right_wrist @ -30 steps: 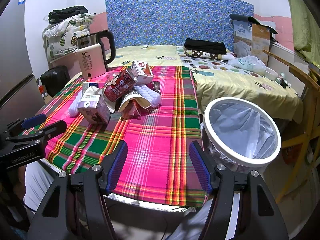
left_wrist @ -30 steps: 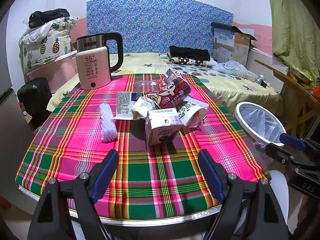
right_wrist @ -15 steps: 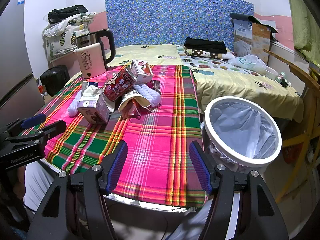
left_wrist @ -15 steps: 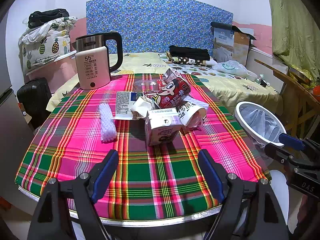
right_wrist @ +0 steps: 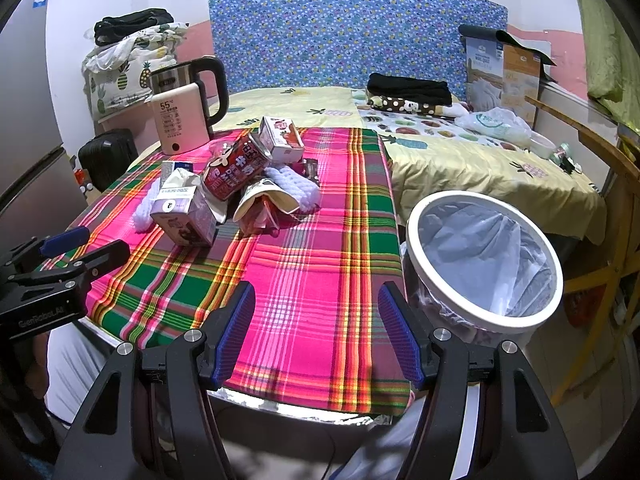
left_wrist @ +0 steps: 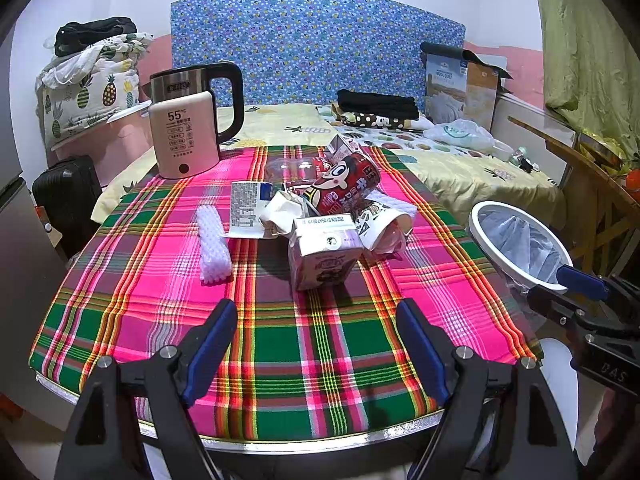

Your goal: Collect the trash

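Note:
A heap of trash lies mid-table on the plaid cloth (left_wrist: pixel 280 344): a purple-white milk carton (left_wrist: pixel 323 254) (right_wrist: pixel 182 218), a red drink can (left_wrist: pixel 347 188) (right_wrist: pixel 236 170), a paper cup (left_wrist: pixel 382 226) (right_wrist: pixel 266 200), crumpled paper (left_wrist: pixel 282 210), a white foam net (left_wrist: pixel 214 244) and a second small carton (right_wrist: pixel 280 140). My left gripper (left_wrist: pixel 316 344) hovers open over the table's near edge, short of the carton. My right gripper (right_wrist: pixel 316 332) is open near the table's right corner, beside the white-rimmed bin (right_wrist: pixel 486 262) (left_wrist: pixel 520 248) lined with a bag.
An electric kettle (left_wrist: pixel 188 124) (right_wrist: pixel 180 110) stands at the table's far left. Behind the table is a bed with folded clothes (left_wrist: pixel 378 110) and a cardboard box (left_wrist: pixel 460 84). A wooden frame (right_wrist: pixel 600 216) stands right of the bin; a black suitcase (left_wrist: pixel 66 200) sits left.

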`<state>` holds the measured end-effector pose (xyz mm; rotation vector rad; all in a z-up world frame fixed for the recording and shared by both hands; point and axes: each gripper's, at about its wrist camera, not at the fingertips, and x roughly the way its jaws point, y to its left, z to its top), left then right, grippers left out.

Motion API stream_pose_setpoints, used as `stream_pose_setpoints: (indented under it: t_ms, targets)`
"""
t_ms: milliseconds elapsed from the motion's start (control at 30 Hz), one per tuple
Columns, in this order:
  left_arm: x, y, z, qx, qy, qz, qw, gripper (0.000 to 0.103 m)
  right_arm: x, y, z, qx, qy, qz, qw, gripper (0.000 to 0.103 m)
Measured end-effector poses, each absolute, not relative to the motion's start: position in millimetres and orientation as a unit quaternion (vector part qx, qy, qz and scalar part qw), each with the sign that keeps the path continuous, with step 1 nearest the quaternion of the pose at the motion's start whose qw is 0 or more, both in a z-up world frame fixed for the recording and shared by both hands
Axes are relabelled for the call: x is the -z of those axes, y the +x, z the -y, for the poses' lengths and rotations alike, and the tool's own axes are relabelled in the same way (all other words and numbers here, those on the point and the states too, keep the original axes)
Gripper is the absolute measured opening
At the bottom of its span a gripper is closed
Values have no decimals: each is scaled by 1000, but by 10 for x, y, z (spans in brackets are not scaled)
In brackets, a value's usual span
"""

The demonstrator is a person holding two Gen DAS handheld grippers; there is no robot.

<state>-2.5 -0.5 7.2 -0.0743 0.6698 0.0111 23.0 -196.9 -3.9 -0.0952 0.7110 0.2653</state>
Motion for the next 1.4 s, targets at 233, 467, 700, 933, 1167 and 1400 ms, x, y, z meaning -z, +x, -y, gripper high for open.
stream_pose_setpoints:
  t_ms: [233, 467, 700, 933, 1167, 1400]
  targets:
    - [-9, 9, 21, -1, -32, -330, 943, 82, 48, 233, 1972, -129, -46, -346, 928, 65]
    - [15, 31, 27, 1, -28, -330, 944, 82, 52, 248, 1973, -129, -47, -345, 928, 65]
    - [85, 118, 11, 4, -36, -341, 939, 82, 55, 319, 1994, -137, -46, -353, 924, 65]
    - [150, 283, -44, -2, -46, -350, 936, 82, 107, 430, 2006, -147, -44, -359, 921, 65]
    - [139, 509, -66, -8, -52, -348, 936, 82, 150, 565, 1998, -158, -43, -363, 917, 65]
    - [212, 794, 20, -2, -57, -357, 932, 81, 156, 678, 1971, -162, -46, -361, 917, 65]
